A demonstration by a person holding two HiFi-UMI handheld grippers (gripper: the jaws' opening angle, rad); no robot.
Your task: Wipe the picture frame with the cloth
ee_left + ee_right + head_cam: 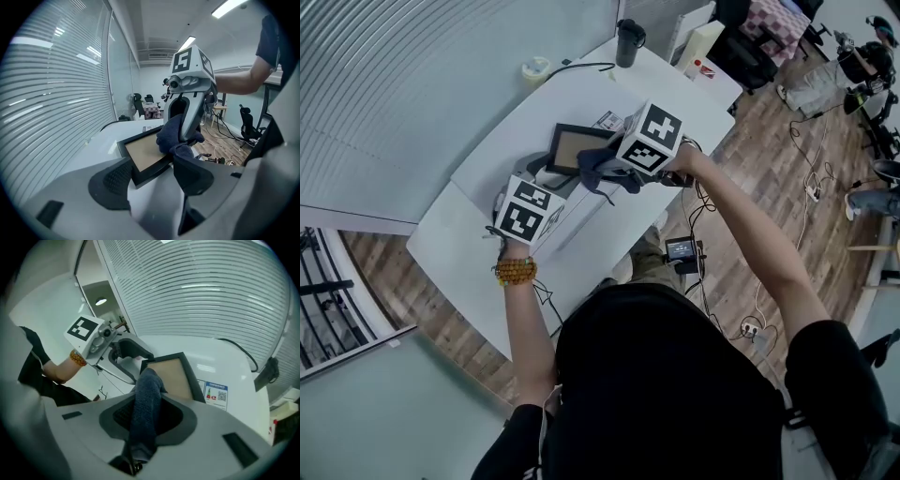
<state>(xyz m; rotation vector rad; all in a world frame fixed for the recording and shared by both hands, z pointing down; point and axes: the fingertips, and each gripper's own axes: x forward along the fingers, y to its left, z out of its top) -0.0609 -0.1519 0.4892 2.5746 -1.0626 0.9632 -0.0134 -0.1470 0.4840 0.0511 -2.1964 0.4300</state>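
White blinds (42, 93) line the wall left of the picture frame (143, 152), which tilts up off the pale bench (581, 94). The left tool (150, 180) clamps the frame's near corner. The right tool (140, 420), closed on a dark blue cloth (146, 394), presses it against the frame's edge. Wood floor (769, 159) lies to the frame's right.

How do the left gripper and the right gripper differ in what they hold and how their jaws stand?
The left gripper clamps a corner of the black picture frame, jaws wide apart; the right gripper clamps the dark blue cloth, jaws close together. The left gripper sits low at the frame's edge; the right gripper stands above it, cloth against the frame's face. Both carry a marker cube.
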